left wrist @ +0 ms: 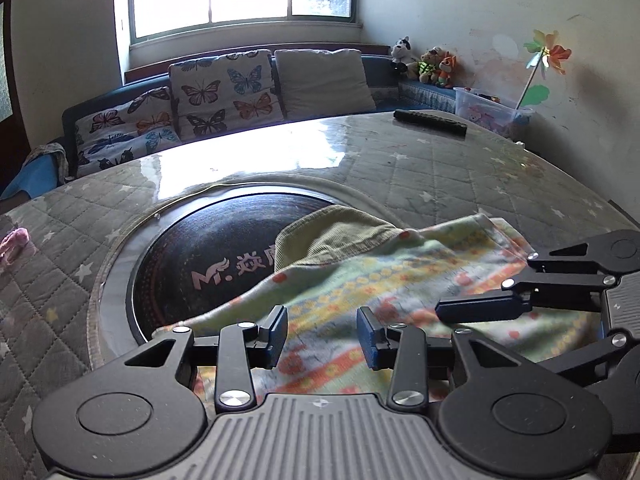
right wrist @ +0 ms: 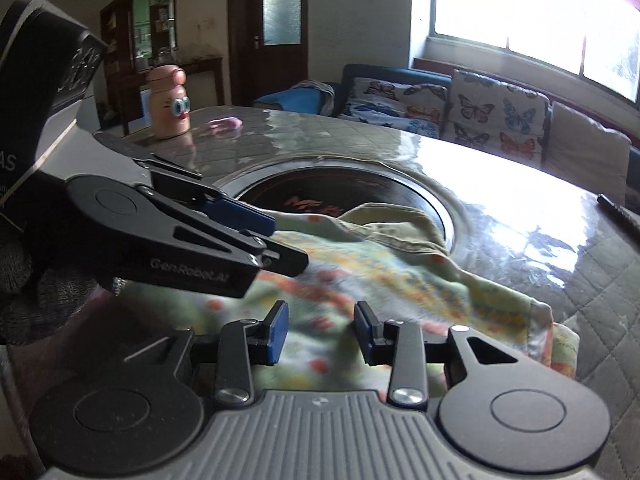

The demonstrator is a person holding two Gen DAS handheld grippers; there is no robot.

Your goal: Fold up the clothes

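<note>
A small garment (left wrist: 400, 272) with a pastel flower print and a green ribbed band (left wrist: 340, 236) lies crumpled on the table, partly over the round black hotplate (left wrist: 200, 248). My left gripper (left wrist: 322, 334) is open just above the garment's near part, with the print showing between its fingers. One pad (left wrist: 480, 305) of my right gripper reaches in from the right, low over the same cloth. In the right wrist view my right gripper (right wrist: 322, 332) is open over the garment (right wrist: 400, 272), and my left gripper (right wrist: 288, 240) comes in from the left, held by a gloved hand (right wrist: 24, 292).
The table (left wrist: 460, 168) has a grey quilted cover under clear plastic. A black remote (left wrist: 430, 120) lies at its far edge. A pink item (right wrist: 226, 123) and a cartoon-faced bottle (right wrist: 170, 104) stand on the far left side. A sofa with butterfly cushions (left wrist: 224, 92) runs behind the table.
</note>
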